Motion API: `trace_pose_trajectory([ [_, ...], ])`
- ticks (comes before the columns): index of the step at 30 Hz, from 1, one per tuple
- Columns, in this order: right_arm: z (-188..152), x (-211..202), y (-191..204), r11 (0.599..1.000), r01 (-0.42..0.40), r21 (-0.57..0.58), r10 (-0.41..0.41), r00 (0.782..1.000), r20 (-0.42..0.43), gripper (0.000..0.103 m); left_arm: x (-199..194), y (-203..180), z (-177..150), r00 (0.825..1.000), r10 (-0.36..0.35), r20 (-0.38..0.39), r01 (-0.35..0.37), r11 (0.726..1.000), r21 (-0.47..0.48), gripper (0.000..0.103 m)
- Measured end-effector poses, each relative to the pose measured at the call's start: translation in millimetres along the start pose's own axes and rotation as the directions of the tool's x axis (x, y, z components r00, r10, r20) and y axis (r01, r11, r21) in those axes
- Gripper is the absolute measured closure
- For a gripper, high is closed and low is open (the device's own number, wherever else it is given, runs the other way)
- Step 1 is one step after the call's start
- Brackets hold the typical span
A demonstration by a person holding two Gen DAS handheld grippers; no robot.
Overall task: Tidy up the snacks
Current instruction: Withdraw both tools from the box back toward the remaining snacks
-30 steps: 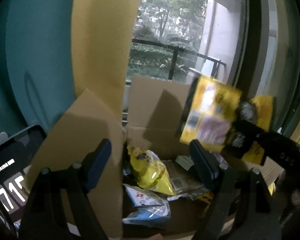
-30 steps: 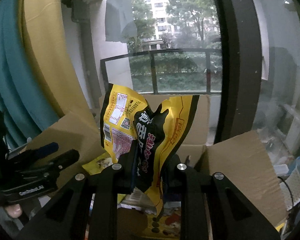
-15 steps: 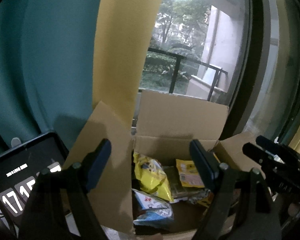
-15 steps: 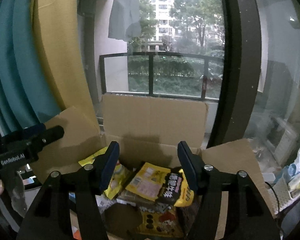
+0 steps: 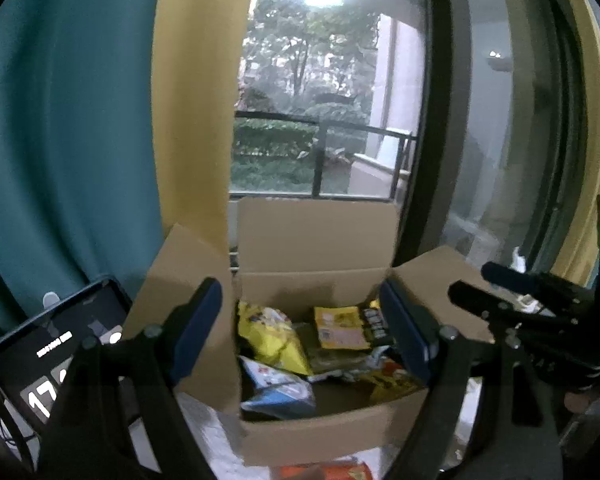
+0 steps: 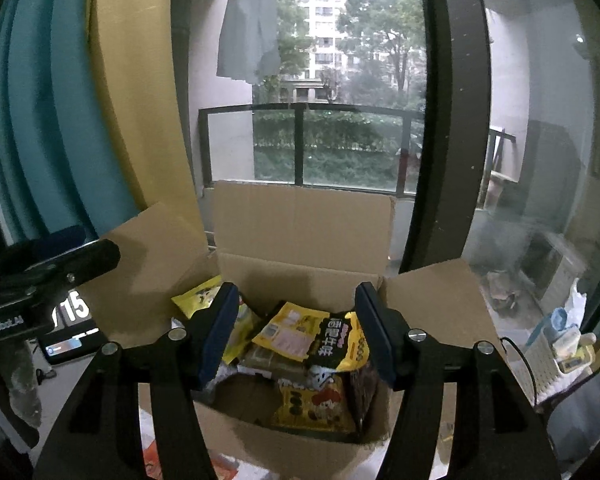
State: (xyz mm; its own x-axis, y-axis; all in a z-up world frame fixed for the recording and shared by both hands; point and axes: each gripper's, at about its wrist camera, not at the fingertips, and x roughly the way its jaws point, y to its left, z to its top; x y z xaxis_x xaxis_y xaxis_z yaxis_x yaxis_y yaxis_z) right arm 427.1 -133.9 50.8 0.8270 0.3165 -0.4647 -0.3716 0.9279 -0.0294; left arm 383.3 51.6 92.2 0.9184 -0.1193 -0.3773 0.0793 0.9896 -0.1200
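Box (image 6: 300, 240), snack bag (image 6: 312, 332) below tool (image 6: 296, 336)

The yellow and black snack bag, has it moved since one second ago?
Yes. The yellow and black snack bag went down, from above the cardboard box back flap into the box.

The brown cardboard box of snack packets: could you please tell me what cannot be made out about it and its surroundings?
- Brown cardboard box: its bottom layer is hidden under the piled packets in both views.
- Yellow-and-black snack packet: the small print is too small to read in the right wrist view.
- Black tablet screen: its digits are cut off by the left gripper in the left wrist view.
- Orange packet: cut off by the bottom edge.
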Motion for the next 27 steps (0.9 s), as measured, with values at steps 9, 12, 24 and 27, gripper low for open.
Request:
trace_pose_trajectory([
  [9, -14.4, -41.9, -3.2, 1.0, -0.003, -0.005, 0.003, 1.0, 0.005, 0.039, -32.7, -19.2, -18.3, 1.0, -0.019, -0.014, 0.019, 0.999, 0.026, 0.021],
  [12, -21.6, -55.6, -5.2, 1.0, -0.006, 0.001, 0.006, 1.0, 0.008, 0.039, -45.0, -22.9, -25.3, 1.0, -0.016, -0.018, 0.016, 0.999, 0.036, 0.021],
  [24, -58.3, -106.2, -15.1, 1.0, -0.003, 0.023, 0.003, 1.0, 0.0, 0.039, -84.2, -11.8, -72.7, 0.998, 0.006, -0.07, -0.005, 1.0, 0.006, 0.021],
  [27, -69.7, -113.0, -16.2, 1.0, -0.007, 0.027, 0.008, 1.0, -0.015, 0.039, -85.8, -2.7, -88.9, 0.994, 0.008, -0.106, -0.01, 1.0, -0.015, 0.02],
])
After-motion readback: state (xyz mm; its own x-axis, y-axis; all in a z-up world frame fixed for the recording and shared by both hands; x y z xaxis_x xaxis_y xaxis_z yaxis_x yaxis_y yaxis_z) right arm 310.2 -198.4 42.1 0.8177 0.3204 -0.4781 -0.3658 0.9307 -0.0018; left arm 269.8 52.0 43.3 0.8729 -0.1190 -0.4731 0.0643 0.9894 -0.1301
